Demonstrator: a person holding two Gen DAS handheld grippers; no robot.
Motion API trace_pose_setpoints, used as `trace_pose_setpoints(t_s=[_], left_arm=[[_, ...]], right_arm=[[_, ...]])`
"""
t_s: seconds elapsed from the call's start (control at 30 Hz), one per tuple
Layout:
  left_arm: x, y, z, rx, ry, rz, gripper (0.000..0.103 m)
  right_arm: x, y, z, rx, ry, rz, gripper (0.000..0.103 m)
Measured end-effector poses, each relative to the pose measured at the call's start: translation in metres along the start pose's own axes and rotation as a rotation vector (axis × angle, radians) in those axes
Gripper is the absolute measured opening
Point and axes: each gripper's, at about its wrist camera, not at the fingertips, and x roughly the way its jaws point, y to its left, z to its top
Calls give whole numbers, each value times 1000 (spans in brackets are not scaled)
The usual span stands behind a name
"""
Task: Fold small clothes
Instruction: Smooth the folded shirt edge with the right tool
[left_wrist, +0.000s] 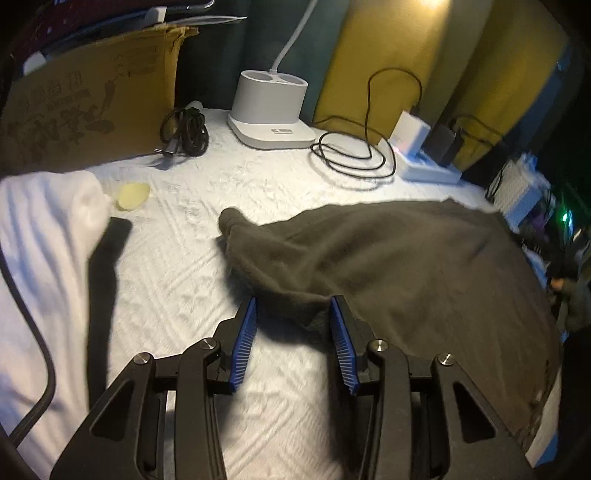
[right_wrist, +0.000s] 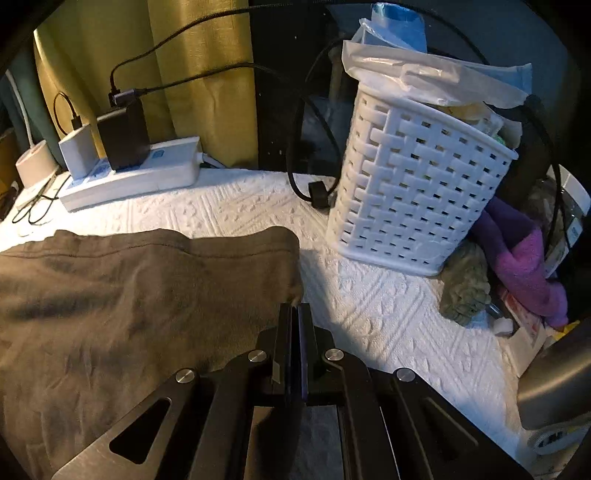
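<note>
A dark grey-brown garment (left_wrist: 399, 266) lies spread on the white textured table cover (left_wrist: 177, 266). My left gripper (left_wrist: 293, 306) is open, its blue pads on either side of the garment's near left edge, which lies between the jaws. In the right wrist view the same garment (right_wrist: 129, 295) fills the left half. My right gripper (right_wrist: 294, 308) is shut on the garment's right corner, with a bit of fabric at the fingertips.
A white cloth (left_wrist: 40, 258) with a black strip (left_wrist: 105, 280) lies left. A lamp base (left_wrist: 269, 110), coiled cables (left_wrist: 351, 155), a cardboard box (left_wrist: 92, 99) and a power strip (right_wrist: 133, 177) stand at the back. A white woven basket (right_wrist: 417, 192) and purple and green cloths (right_wrist: 524, 266) are right.
</note>
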Motion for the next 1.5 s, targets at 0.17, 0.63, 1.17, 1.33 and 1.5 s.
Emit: trace_pose_setpoints(t_s=[0.17,0.63,1.17,1.33,1.5], left_arm=[[7,-5,6,23,11,30,5],[-49,2,-5,30,-14,65,52],[-101,-57,-110,163,92,-87,74],[-104,-64,-126,188,112,-96,75],[-96,-68,-145,209,133,-63,75]], right_arm=[[-14,-2,-6,12,-8,-30,4],[-46,-8,-46,-39,26,-124,4],[-116,-26,-123,79,2,-93,5],[-128,-25,-142,90,11,-82,5],[-123,-30,-157,110,40,-82,5]])
